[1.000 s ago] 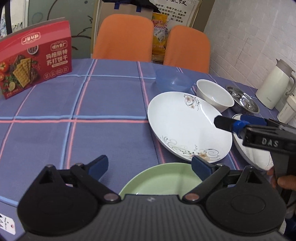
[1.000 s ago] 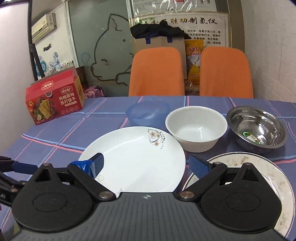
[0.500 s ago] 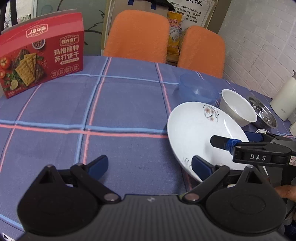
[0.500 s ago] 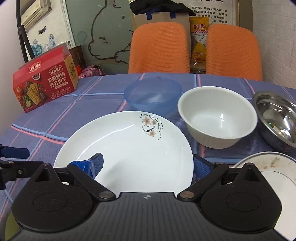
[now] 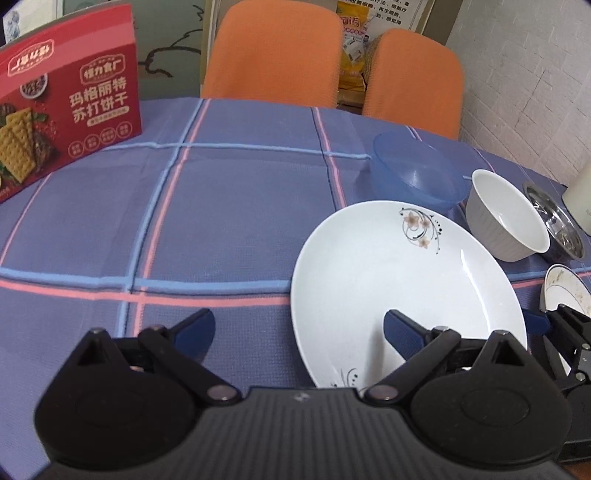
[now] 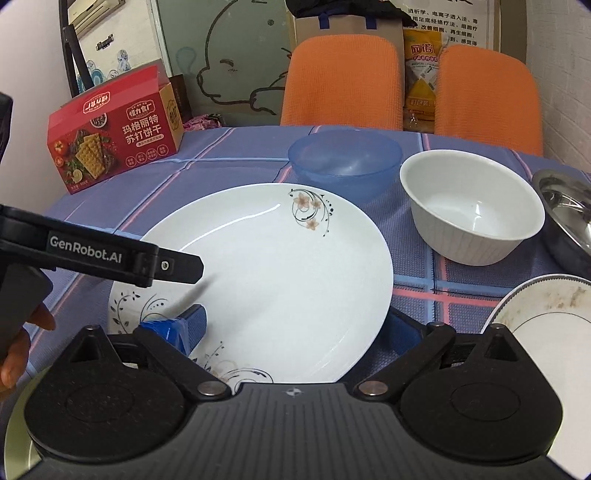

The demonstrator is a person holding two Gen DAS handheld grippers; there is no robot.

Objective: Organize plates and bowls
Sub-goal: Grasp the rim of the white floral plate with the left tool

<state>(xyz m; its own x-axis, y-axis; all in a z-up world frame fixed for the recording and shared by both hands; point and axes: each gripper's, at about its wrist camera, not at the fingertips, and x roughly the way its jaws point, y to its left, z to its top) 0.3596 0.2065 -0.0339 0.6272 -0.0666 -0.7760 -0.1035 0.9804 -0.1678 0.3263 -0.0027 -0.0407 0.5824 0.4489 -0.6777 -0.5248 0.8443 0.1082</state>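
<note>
Left gripper (image 5: 297, 328): jaws apart, level over bench (image 5: 221, 221) near edge.
Right gripper (image 6: 295, 328): jaws apart, straddling plate's near rim.
White floral ceramic plate (image 6: 273, 273): flat, bench near edge.

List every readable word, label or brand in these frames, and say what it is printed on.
"GenRobot.AI": side of the left gripper.
"玛格丽特 苏打饼干": front of the red cracker box.
"风滔": yellow bag between the chairs.
Wall poster: Chinese lines, too small to read reliably.
Box's smaller print: blurred.
</note>
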